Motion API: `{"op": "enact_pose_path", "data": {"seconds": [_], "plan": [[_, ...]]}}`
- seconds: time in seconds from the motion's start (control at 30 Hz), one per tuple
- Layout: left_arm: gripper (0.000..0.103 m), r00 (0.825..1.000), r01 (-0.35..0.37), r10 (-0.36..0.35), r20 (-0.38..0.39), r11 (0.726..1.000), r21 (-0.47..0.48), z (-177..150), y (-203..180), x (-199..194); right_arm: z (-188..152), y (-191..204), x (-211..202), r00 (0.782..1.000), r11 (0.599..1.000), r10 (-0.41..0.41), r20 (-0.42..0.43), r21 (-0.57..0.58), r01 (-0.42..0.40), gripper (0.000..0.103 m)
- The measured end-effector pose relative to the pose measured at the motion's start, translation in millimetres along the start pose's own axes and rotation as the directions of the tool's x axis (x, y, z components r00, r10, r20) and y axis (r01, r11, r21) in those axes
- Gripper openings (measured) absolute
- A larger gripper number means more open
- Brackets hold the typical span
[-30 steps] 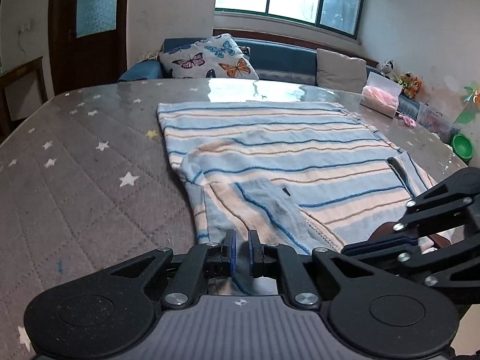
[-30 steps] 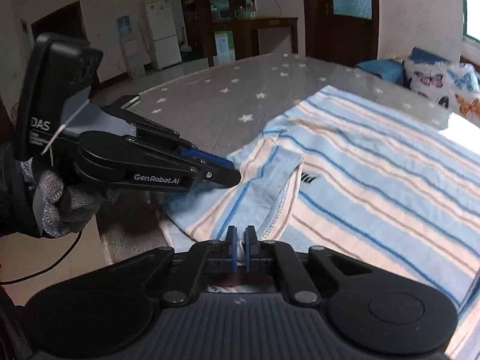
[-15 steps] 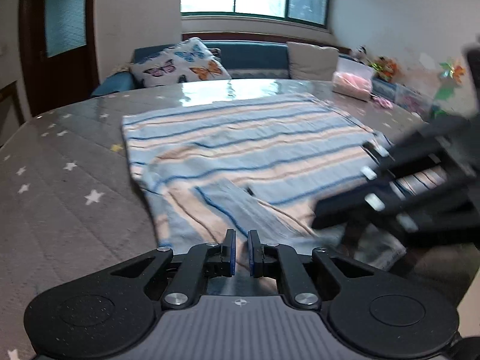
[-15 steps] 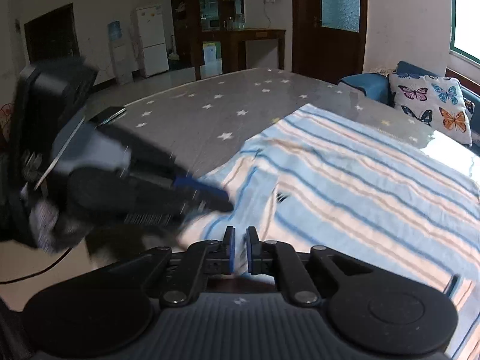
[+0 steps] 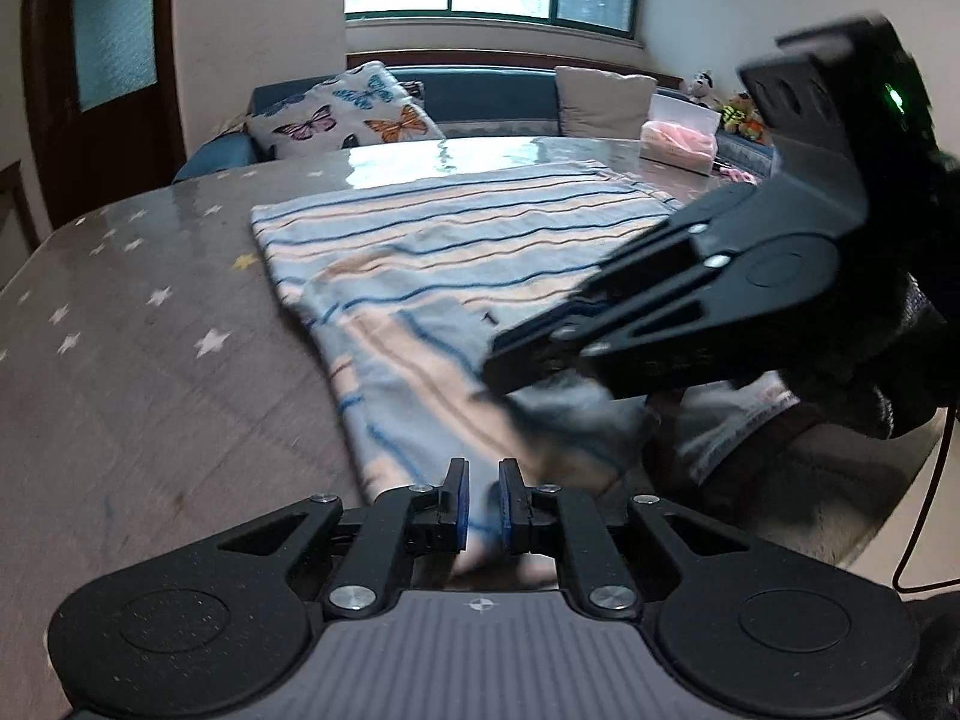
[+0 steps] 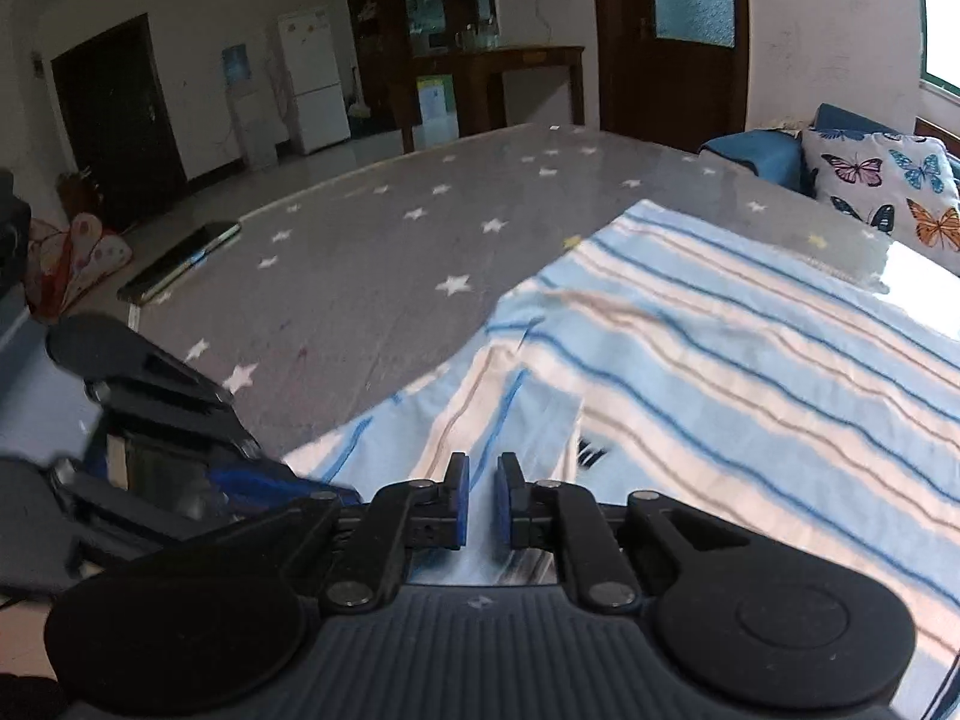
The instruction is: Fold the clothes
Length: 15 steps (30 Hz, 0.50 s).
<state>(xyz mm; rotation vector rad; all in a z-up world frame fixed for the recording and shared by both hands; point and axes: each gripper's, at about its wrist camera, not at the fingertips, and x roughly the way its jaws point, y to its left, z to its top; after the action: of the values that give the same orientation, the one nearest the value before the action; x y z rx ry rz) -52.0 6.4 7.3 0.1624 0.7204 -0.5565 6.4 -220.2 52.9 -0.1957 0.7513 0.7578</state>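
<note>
A blue, white and peach striped garment (image 5: 456, 252) lies spread on the grey star-patterned table (image 5: 132, 324), its near sleeve folded over. My left gripper (image 5: 480, 498) is shut on the garment's near edge, cloth pinched between the blue pads. My right gripper (image 6: 478, 495) is shut on the near edge of the same garment (image 6: 750, 360). The right gripper crosses the left wrist view (image 5: 690, 300) just above the cloth. The left gripper shows at the lower left of the right wrist view (image 6: 180, 420).
A phone (image 6: 180, 261) lies on the table at the far left edge. A clear box with pink contents (image 5: 678, 135) stands at the table's far right. A sofa with a butterfly pillow (image 5: 348, 114) runs behind the table.
Both grippers have drawn back toward the near table edge with the cloth pinched. The right gripper has swung in front of the left wrist camera.
</note>
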Motion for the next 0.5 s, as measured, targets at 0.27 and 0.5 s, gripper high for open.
{"op": "enact_pose_path", "data": {"seconds": [0.27,0.5], "plan": [[0.024,1.000,0.009,-0.009,-0.006,0.999,0.034,-6.4,-0.6,-19.5,-31.1,13.1,-30.5,0.999,0.998,0.007,-0.041,-0.069,-0.010,0.017],[0.047,1.000,0.029,-0.027,-0.015,0.976,0.214,-8.0,-22.0,-30.1,-54.4,7.7,-79.5,0.999,1.000,-0.028,-0.018,-0.010,0.028,0.027]]}}
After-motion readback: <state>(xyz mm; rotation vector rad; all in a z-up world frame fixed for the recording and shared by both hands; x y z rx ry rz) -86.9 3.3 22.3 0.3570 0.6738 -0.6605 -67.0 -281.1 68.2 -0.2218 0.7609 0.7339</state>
